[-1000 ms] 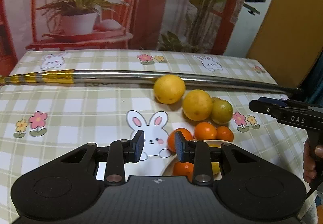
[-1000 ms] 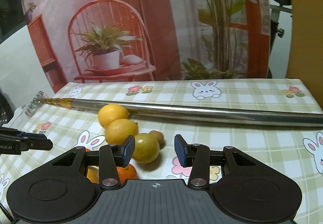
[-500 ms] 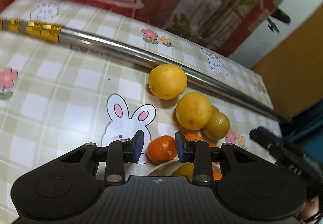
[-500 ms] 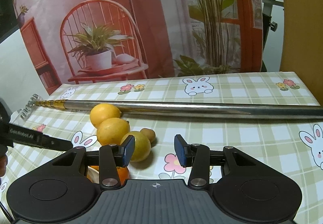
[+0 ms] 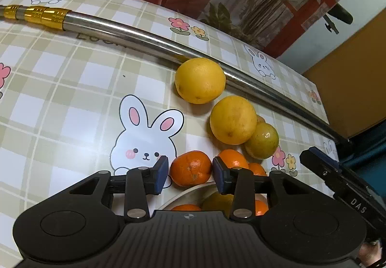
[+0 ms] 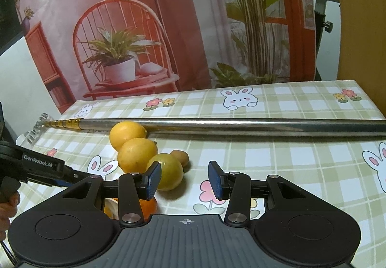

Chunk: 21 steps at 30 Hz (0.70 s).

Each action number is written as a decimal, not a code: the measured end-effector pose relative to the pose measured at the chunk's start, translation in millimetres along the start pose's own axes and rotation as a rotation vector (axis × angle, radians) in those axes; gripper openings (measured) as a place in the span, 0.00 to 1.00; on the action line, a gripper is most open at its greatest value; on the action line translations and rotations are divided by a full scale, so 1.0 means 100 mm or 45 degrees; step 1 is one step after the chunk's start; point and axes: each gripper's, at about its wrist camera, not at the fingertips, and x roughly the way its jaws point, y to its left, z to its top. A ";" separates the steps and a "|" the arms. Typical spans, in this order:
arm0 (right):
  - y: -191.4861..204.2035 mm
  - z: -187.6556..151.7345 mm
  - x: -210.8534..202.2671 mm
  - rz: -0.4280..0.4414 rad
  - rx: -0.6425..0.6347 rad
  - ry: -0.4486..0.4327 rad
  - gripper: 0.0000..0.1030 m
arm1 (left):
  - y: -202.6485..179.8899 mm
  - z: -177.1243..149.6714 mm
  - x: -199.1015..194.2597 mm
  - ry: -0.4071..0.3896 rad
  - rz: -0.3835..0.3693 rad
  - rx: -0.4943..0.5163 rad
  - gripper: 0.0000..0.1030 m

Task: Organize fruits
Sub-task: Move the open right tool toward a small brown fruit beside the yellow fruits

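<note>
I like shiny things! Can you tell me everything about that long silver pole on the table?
The long silver pole looks like smooth, shiny metal. It lies flat across the checked bunny tablecloth, behind the fruit. One end has gold ringed sections. There is faint lettering on it, too blurred to read. A yellow lemon rests against its near side. Nothing holds it.

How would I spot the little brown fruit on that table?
Find the long metal pole across the checked tablecloth. Three yellow citrus fruits run diagonally from it; the brown fruit sits behind the greenish citrus, touching it. It is the smallest, dull brown.
</note>
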 end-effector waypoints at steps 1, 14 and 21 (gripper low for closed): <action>0.00 0.00 0.00 0.000 0.001 0.001 0.39 | -0.01 -0.01 0.02 0.007 0.003 0.005 0.41; -0.06 -0.06 0.01 0.004 0.034 0.013 0.39 | -0.03 -0.08 -0.20 -0.112 0.037 0.088 0.39; -0.08 -0.03 0.04 0.008 0.051 0.002 0.39 | -0.06 -0.22 -0.47 -0.248 0.164 0.190 0.39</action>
